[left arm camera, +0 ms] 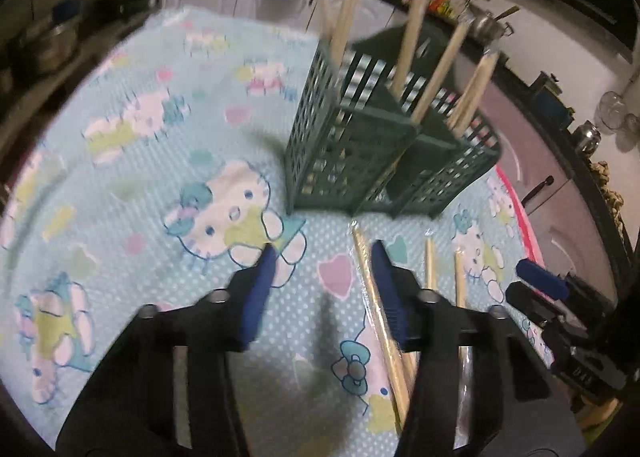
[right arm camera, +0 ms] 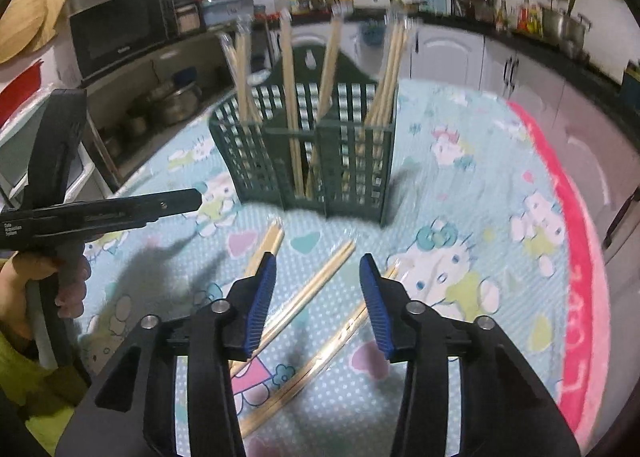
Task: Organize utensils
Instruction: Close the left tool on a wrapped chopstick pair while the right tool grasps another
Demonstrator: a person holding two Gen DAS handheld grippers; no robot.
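Leftmost in the right wrist view, the person's left hand [right arm camera: 60, 289] gripped the handle of the left gripper [left arm camera: 324, 261], whose black arm reached over the pale blue cartoon-cat tablecloth [right arm camera: 460, 161] covering the table. Seen from its own camera, that left gripper hung above the cloth with its blue-padded jaws spread wide and nothing between them; a plastic-wrapped pair of wooden chopsticks [left arm camera: 378, 297] lay on the cloth just beside the inner face of its right finger, apparently not clamped. Further right, two more loose wooden chopsticks [left arm camera: 460, 277] lay on the cloth. Behind them stood the dark green slotted plastic utensil holder [left arm camera: 352, 145], upright, with several wooden chopsticks [left arm camera: 408, 37] leaning out of its compartments at different angles, blurred at their tips. At the far right edge of that view, the blue pad of the right gripper [right arm camera: 318, 269] showed low over the cloth. From the right wrist camera, the right gripper's jaws also stood wide apart and held nothing, poised above wrapped chopstick pairs [right arm camera: 312, 285] lying slantwise on the cloth in front of the green holder [right arm camera: 304, 161]. A pink patterned border [right arm camera: 580, 257] ran along the cloth's right side.
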